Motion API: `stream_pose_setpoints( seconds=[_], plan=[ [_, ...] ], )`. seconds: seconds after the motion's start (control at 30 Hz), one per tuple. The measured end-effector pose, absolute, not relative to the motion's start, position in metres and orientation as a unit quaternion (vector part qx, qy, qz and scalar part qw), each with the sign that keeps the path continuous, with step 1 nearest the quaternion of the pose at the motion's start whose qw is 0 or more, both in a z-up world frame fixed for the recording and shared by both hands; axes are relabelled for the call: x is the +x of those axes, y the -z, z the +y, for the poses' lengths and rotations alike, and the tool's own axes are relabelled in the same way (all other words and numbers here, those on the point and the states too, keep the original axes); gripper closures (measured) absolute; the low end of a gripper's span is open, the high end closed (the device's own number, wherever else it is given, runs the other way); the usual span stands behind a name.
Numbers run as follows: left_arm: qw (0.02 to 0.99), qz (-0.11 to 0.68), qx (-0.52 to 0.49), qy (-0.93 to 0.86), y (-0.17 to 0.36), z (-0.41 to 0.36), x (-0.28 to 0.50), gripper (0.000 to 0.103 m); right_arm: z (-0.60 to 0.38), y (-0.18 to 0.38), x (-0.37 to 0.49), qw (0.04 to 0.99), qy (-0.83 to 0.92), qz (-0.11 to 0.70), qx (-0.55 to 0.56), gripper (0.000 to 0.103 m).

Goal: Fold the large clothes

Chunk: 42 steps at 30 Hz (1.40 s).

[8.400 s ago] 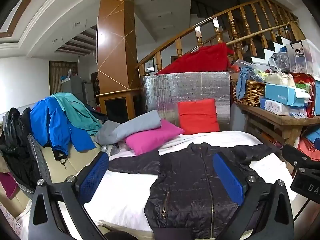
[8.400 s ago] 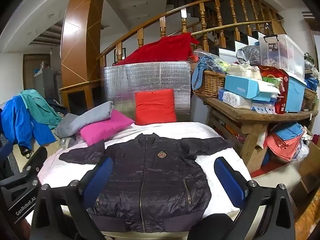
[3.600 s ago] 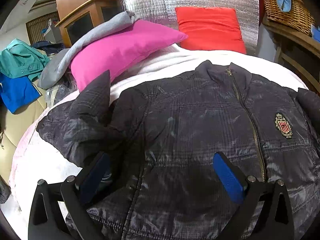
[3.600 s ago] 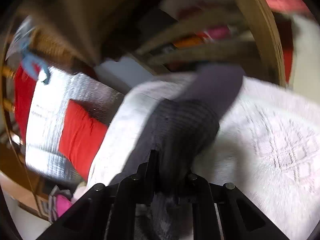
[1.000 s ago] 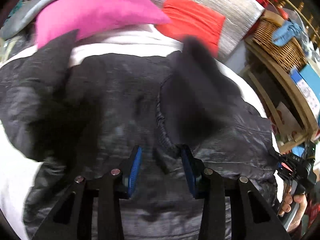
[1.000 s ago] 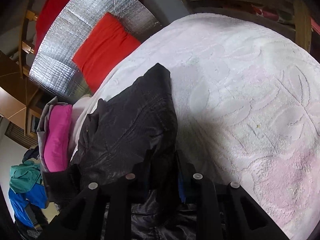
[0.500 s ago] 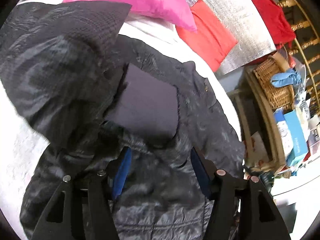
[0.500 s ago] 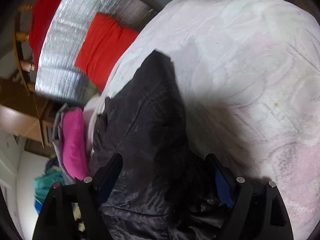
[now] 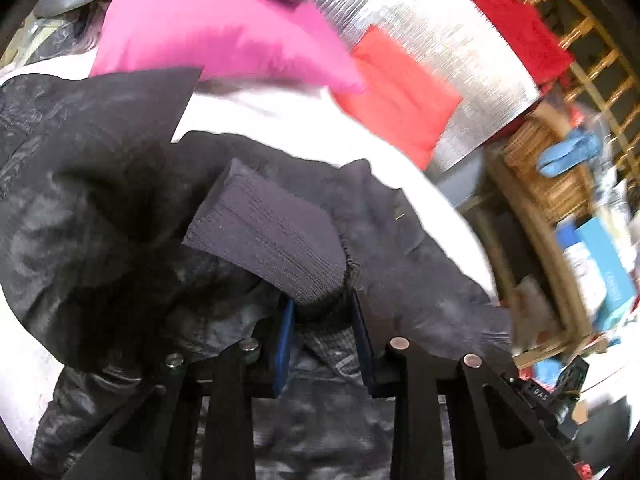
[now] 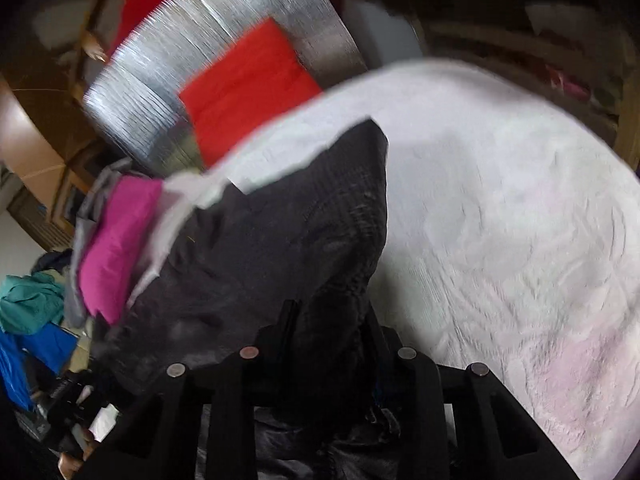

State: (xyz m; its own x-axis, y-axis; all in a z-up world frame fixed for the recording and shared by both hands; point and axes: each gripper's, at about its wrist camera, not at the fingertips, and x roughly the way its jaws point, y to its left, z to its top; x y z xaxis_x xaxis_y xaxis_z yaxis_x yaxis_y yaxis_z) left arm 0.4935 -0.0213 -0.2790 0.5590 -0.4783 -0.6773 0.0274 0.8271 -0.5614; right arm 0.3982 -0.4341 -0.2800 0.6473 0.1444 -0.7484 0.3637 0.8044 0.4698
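A black quilted jacket [image 9: 100, 208] lies on a white bedspread [image 9: 280, 136]. My left gripper [image 9: 322, 320] is shut on the jacket's ribbed sleeve cuff [image 9: 272, 236], which lies folded over the jacket's front. In the right wrist view my right gripper [image 10: 330, 328] is shut on a bunched fold of the jacket [image 10: 280, 240] at its right side. The bedspread [image 10: 500, 220] is bare to the right of it. Both views are blurred by motion.
A pink pillow [image 9: 208, 28], a red cushion [image 9: 396, 92] and a silver foil panel [image 9: 432, 44] stand at the bed's far side. A wooden table with a wicker basket [image 9: 548, 184] and boxes is at the right. Blue and teal clothes [image 10: 28, 312] hang at the left.
Both grippers were partly open half a second ago and have closed on the jacket. The left one now pinches the sleeve cuff; the right one pinches the jacket's side fold.
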Motion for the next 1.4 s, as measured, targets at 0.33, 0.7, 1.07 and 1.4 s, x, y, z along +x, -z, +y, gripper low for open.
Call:
stream_pose_setpoints(
  seconds=[0.33, 0.7, 1.07, 1.4],
  plan=[
    [0.826, 0.497, -0.235, 0.127, 0.284, -0.025, 0.496, 0.072, -0.469, 0.276, 0.384, 0.821, 0.108, 0.432, 0.358, 0.022],
    [0.882, 0.384, -0.255, 0.096, 0.222, 0.082, 0.446, 0.041, -0.423, 0.211, 0.353, 0.893, 0.077, 0.309, 0.317, 0.025],
    [0.794, 0.404, -0.454, -0.024, 0.3, 0.218, 0.477, 0.032, -0.34, 0.254, 0.401, 0.863, 0.007, 0.416, 0.286, 0.051],
    [0.766, 0.356, -0.535, -0.032, 0.333, 0.244, 0.501, 0.033, -0.349, 0.261, 0.404, 0.85, -0.007, 0.428, 0.308, 0.051]
  ],
)
